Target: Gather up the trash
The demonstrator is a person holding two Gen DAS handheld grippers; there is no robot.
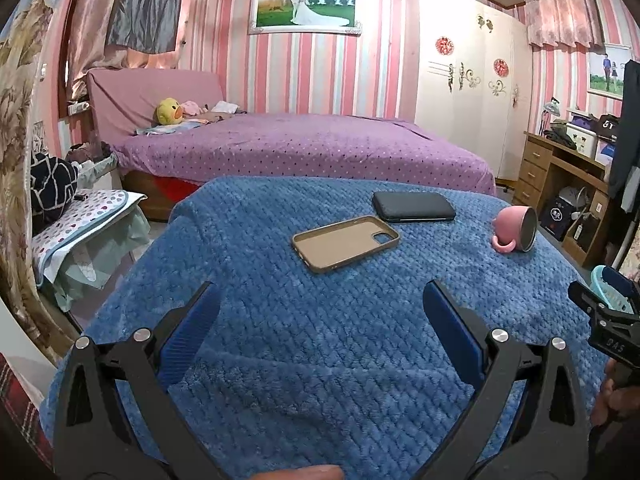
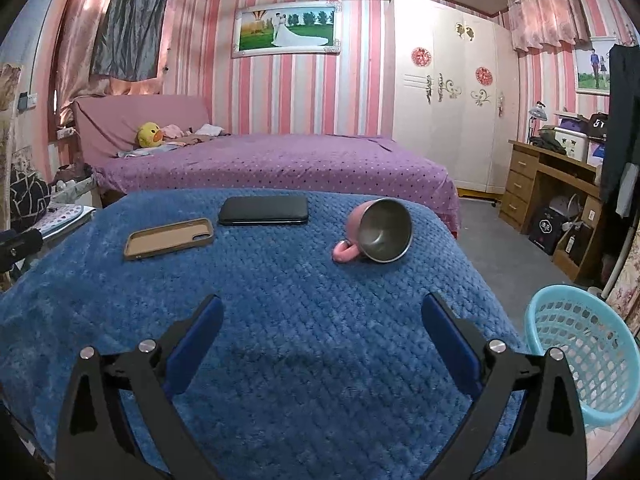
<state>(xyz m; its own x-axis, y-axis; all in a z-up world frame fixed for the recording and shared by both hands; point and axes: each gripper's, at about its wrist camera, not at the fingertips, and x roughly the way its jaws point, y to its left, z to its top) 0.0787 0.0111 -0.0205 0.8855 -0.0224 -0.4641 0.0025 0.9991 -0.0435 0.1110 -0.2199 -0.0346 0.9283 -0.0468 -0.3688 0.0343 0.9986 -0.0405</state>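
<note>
Nearest, the left gripper (image 1: pixel 320 304) and the right gripper (image 2: pixel 322 316) both hang over a blue blanket (image 2: pixel 280 300) with their jaws spread wide and nothing between them. Beside the blanket's right edge, on the floor, stands a light blue basket (image 2: pixel 580 360). Farther out on the blanket lie 3 things: a tan phone case (image 1: pixel 346 242) lying inside up, a black phone (image 1: pixel 414 207) just behind it, and a pink mug (image 2: pixel 380 232) tipped on its side with its steel mouth facing the right camera. Beyond are a purple bed (image 1: pixel 300 148) and a white wardrobe (image 2: pixel 444 92).
</note>
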